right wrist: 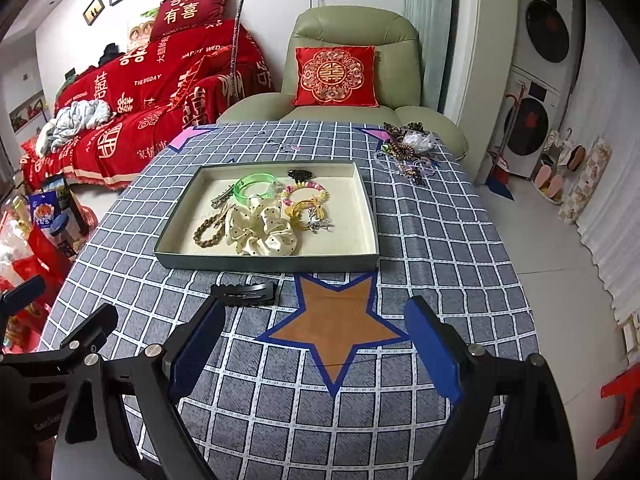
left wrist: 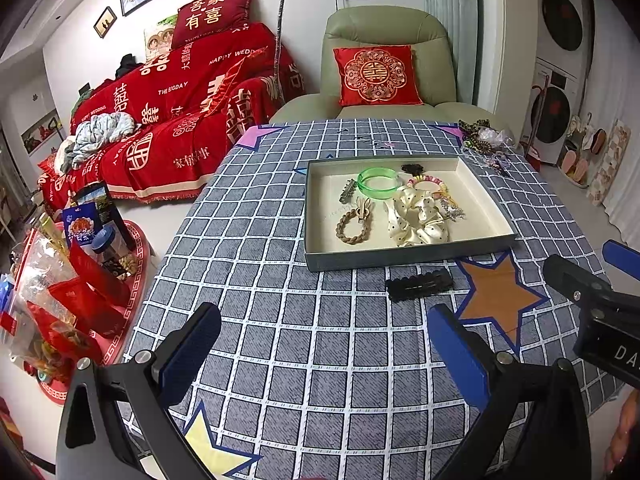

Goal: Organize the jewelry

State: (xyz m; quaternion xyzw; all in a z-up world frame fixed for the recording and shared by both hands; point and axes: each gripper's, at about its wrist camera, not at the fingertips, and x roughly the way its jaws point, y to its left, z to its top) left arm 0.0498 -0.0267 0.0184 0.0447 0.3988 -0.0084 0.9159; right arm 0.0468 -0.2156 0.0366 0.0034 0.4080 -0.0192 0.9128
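Note:
A shallow grey box tray [left wrist: 404, 258] [right wrist: 264, 262] lies on the checked tablecloth. In it are a green bangle [left wrist: 378, 182] [right wrist: 256, 187], a cream dotted scrunchie [left wrist: 416, 218] [right wrist: 262, 232], a braided brown hair tie [left wrist: 354, 226] [right wrist: 208, 232], clips and beaded bands. A black hair clip [left wrist: 420, 285] [right wrist: 245, 294] rests on the cloth in front of the tray. A heap of jewelry [left wrist: 484, 142] [right wrist: 410, 146] sits at the table's far right corner. My left gripper [left wrist: 324, 344] and right gripper [right wrist: 316, 344] hover above the near cloth, both open and empty.
A green armchair [left wrist: 384, 28] with a red cushion stands behind the table. A sofa with a red cover [left wrist: 180, 100] is at the left, snack bags and a jar [left wrist: 72, 272] on a low red table beside it. Washing machines [right wrist: 540, 80] stand on the right.

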